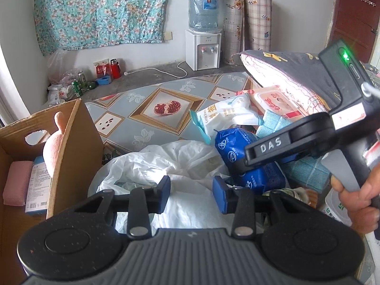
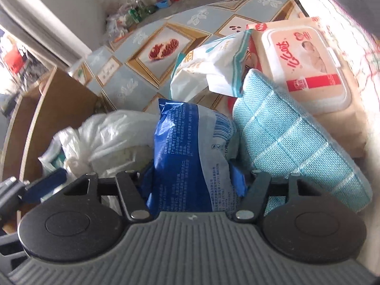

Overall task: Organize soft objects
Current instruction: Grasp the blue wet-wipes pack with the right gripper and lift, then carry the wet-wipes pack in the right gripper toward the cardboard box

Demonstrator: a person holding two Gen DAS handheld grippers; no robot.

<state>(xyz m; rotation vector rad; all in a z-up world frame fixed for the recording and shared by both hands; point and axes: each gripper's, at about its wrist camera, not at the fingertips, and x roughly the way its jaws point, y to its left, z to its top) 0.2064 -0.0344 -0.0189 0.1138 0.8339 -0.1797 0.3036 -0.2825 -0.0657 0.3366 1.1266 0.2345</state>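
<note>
Right gripper (image 2: 190, 185) is down in the pile with the blue-and-white pack (image 2: 190, 156) between its fingers (image 2: 238, 181); both blue pads sit against the pack's sides, so it looks gripped, though the left pad is mostly hidden behind the wrapper and I can't fully confirm contact there. Left gripper (image 1: 191, 191) hovers over the white plastic bag (image 1: 166, 166), jaws narrow with a clear gap, nothing between them. The person's right hand (image 1: 356, 201) is wrapped around the right gripper's handle at the edge of the left view. The pile sits on the pomegranate-print table cover (image 1: 166, 109): a folded light-blue cloth (image 2: 292, 140) touches the blue pack on its right, a pink wet-wipes pack (image 2: 306, 64) lies behind the cloth, and a white tissue packet (image 2: 213, 71) leans against the wipes. A dark embroidered cushion (image 1: 292, 71) is propped behind all that. The cardboard box (image 1: 68, 142) stands at the left, just beside the plastic bag, already holding a pink plush toy (image 1: 55, 147), a pink sponge (image 1: 17, 182) and a small blue-white carton (image 1: 39, 187).
</note>
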